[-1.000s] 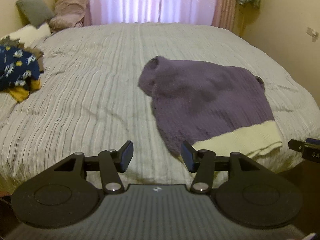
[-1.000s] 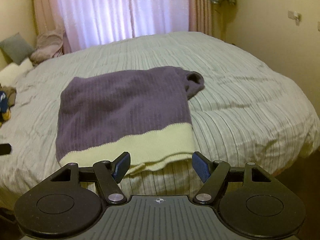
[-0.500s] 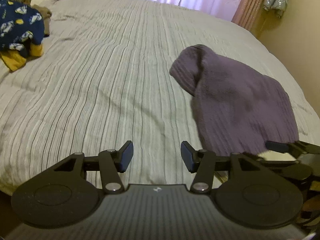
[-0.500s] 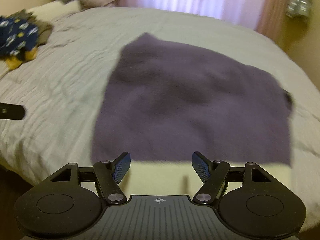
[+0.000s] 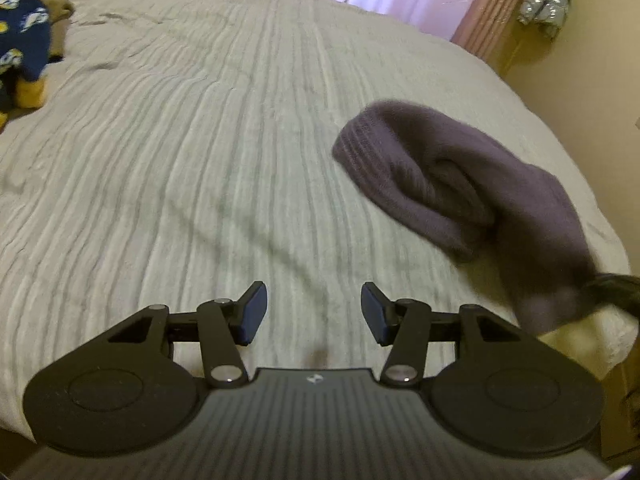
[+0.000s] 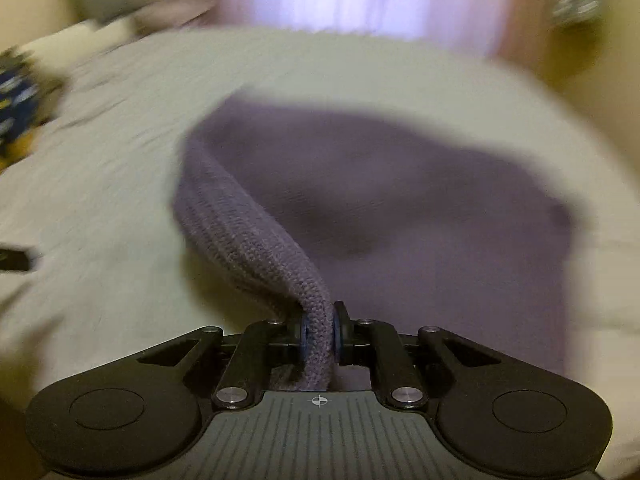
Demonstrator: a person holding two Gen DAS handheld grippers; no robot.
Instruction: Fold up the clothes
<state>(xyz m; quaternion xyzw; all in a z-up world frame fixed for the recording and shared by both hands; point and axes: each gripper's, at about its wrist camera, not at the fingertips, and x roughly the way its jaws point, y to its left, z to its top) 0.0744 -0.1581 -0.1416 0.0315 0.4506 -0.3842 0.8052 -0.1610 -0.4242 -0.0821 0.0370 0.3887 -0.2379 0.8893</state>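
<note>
Purple knit sweater (image 5: 460, 184), left view: bunched on the bed (image 5: 200, 160), right of and beyond the left gripper (image 5: 314, 312), whose fingers stand spread on nothing. Right view, blurred: right gripper (image 6: 320, 338) pinches a sweater edge; probably the hem. Lift steadily, keep the pinch firm. Only this view shows the grip.

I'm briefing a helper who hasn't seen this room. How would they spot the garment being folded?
On the striped grey bed, look toward its right side. The purple sweater lies there, one fold pinched in the right gripper. Unlike the navy patterned clothes far left, it is plain purple knit.
</note>
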